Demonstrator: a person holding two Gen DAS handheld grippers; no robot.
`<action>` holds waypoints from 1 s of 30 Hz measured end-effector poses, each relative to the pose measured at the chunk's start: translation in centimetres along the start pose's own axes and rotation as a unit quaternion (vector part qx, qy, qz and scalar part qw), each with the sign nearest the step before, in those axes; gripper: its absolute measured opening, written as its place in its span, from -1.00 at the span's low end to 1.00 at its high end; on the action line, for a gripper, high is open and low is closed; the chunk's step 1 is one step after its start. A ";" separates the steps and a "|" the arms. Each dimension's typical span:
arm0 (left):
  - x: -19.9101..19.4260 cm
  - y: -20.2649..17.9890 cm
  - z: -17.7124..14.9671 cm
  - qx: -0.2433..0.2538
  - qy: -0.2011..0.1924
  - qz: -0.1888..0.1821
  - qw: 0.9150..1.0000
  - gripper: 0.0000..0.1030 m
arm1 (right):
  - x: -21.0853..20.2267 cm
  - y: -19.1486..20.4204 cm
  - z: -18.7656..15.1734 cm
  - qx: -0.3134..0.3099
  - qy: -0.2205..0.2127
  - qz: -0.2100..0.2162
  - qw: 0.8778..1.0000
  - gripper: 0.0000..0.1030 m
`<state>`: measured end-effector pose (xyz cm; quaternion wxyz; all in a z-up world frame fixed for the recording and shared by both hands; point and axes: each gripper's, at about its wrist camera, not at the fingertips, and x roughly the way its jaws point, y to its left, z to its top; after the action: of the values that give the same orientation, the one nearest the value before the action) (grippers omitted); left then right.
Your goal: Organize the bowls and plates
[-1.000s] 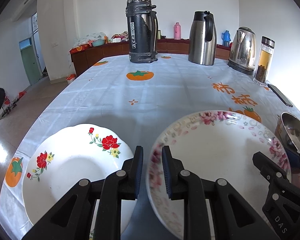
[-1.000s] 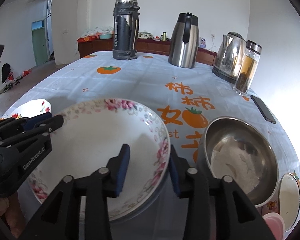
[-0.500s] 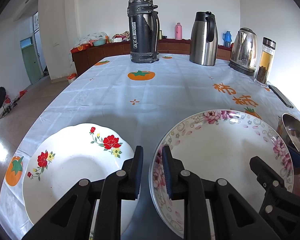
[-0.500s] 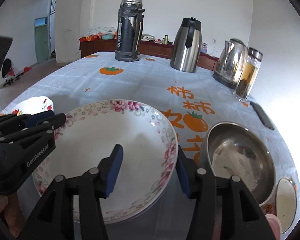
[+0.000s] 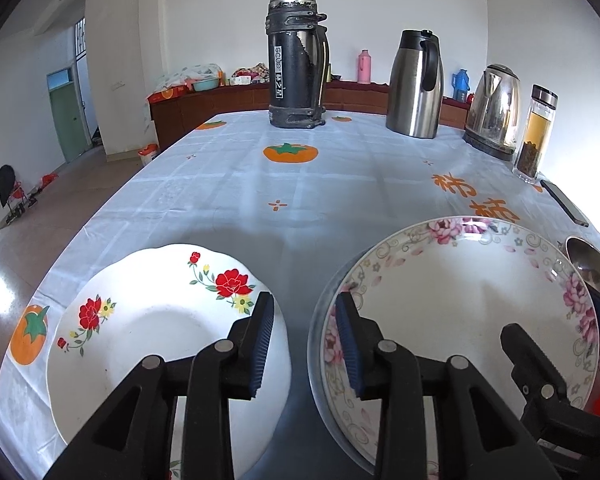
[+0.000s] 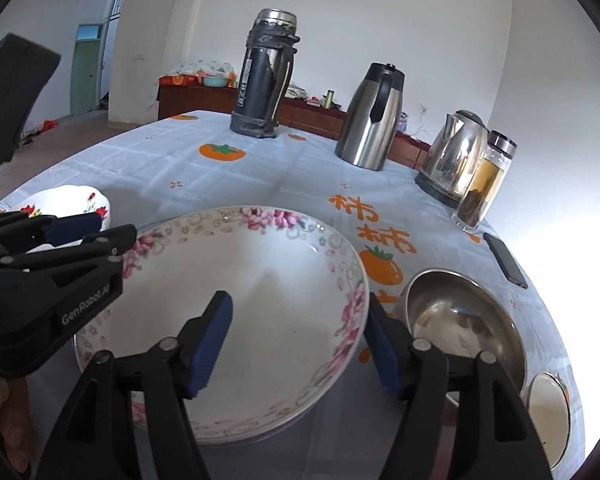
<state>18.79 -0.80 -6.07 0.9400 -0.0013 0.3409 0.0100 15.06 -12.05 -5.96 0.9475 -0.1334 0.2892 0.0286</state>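
A pink-flowered plate (image 5: 460, 300) lies on the table, also in the right wrist view (image 6: 260, 280). A red-flowered white plate (image 5: 160, 320) lies to its left. My left gripper (image 5: 304, 344) is open, its jaws astride the pink plate's left rim and touching nothing. My right gripper (image 6: 300, 340) is open, its jaws wide apart astride the same plate's right rim. A steel bowl (image 6: 464, 328) sits right of the pink plate.
At the table's far side stand a black thermos (image 5: 296, 60), a steel carafe (image 5: 416, 84), a kettle (image 5: 494, 110) and a tea jar (image 5: 536, 132). A phone (image 6: 504, 260) lies at the right edge. A small dish (image 6: 548, 412) lies near right.
Both grippers have opened, releasing the pink-flowered plate's rims. The plate has settled lower, onto the table. The right gripper's jaws widened most.
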 end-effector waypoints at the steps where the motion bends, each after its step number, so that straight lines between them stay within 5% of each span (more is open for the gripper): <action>1: 0.0 0.0 0.0 0.000 -0.001 0.000 1.000 -0.32 | 0.0 0.1 0.0 -0.001 -0.001 0.002 1.000 0.39; 8: -0.4 0.5 -0.1 -0.012 -0.012 0.004 1.000 -0.13 | -1.1 -0.1 -0.1 0.002 -0.035 0.014 0.999 0.51; 16: -1.2 1.4 -0.3 -0.038 -0.030 0.011 0.999 -0.12 | -2.2 2.4 -0.2 -0.065 -0.067 -0.007 0.996 0.56; 22: -1.0 1.7 -0.2 -0.049 -0.026 0.009 0.998 -0.12 | -2.0 1.2 0.0 -0.041 -0.065 0.016 0.997 0.60; 30: -1.9 2.4 -0.4 -0.060 -0.047 0.030 0.997 -0.12 | -4.5 -2.3 -1.0 0.056 -0.131 0.032 0.989 0.61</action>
<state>17.01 1.52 -5.18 0.9526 -0.0473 0.2948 0.0591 11.06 -14.48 -3.72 0.9818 -0.0661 0.1679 0.0596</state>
